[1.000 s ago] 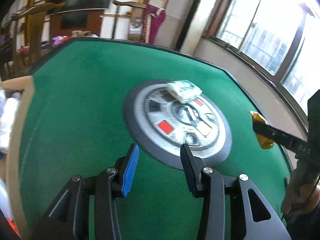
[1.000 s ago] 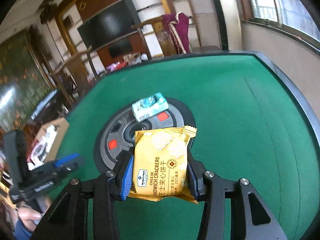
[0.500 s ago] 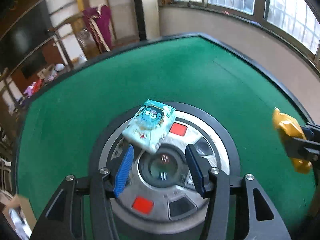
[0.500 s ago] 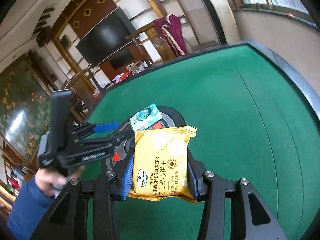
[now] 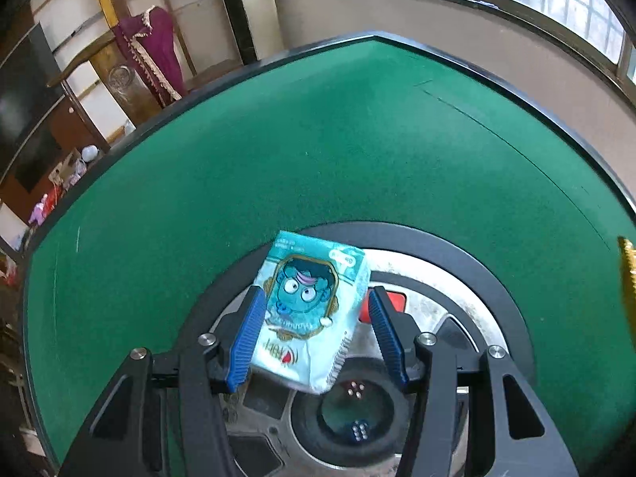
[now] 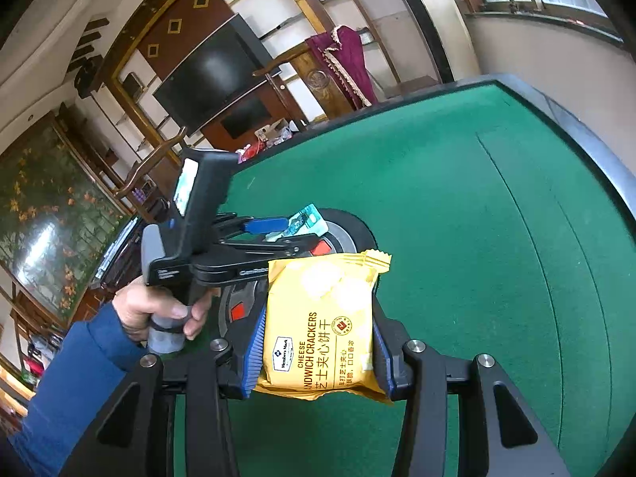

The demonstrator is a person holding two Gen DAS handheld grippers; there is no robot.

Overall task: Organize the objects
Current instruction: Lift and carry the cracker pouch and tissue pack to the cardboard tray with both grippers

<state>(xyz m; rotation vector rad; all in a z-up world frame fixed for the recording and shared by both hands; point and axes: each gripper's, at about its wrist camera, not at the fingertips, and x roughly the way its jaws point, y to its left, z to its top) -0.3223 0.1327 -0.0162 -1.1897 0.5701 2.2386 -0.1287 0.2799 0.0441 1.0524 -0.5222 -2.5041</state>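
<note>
Holding: the right gripper (image 6: 318, 342) is clamped on a yellow cracker packet (image 6: 322, 326), both blue pads pressed against the packet's sides, the packet upright between them above the green table (image 6: 457, 206).
Left gripper (image 5: 314, 330): its jaws stand apart around a teal snack packet (image 5: 310, 310); they opened wider within the last second but have not widened since. The left pad (image 5: 246, 342) sits at the packet's edge; whether it touches cannot be told. The right pad is clear of it, with a gap showing.
Teal snack packet: lies between the left gripper's fingers, on the round grey centre console (image 5: 437, 286) set in the table, its far end reaching past the fingertips.
Centre console: directly under and ahead of the left gripper; a red button (image 5: 393, 302) shows just behind the right finger, and a clear dome with dice (image 5: 357, 409) sits below the packet, nearer the camera.
Cracker packet from the left view: only a yellow sliver at the far right edge.
Person: a hand (image 6: 159, 310) in a blue sleeve (image 6: 79, 365) grips the left tool's handle, to the left of the right gripper.
Room: a dark television (image 6: 214, 75) hangs beyond the table.
</note>
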